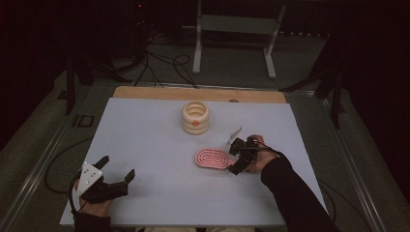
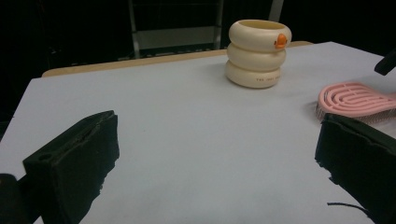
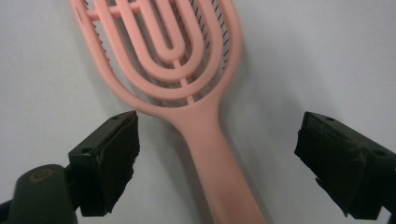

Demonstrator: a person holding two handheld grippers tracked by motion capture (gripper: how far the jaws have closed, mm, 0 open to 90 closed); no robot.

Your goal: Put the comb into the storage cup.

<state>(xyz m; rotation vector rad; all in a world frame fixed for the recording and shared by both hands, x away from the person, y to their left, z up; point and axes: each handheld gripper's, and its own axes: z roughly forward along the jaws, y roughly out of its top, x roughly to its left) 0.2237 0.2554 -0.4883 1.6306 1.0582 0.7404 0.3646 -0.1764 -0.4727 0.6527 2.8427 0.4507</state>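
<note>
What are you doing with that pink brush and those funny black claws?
A person holds a two-jaw gripper in each hand at a white table. The right gripper hangs open over the handle of a pink plastic vented hairbrush that lies flat, its jaws on either side, not yet closing. The left gripper waits open near the table's front edge. A cream ribbed holder with an orange spot stands farther back.

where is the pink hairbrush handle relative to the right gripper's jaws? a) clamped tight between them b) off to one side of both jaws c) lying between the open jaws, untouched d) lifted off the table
c: in the right gripper view the right gripper stands open, its jaws apart on either side of the pink hairbrush, whose handle lies flat on the white table with gaps on both sides.
</note>
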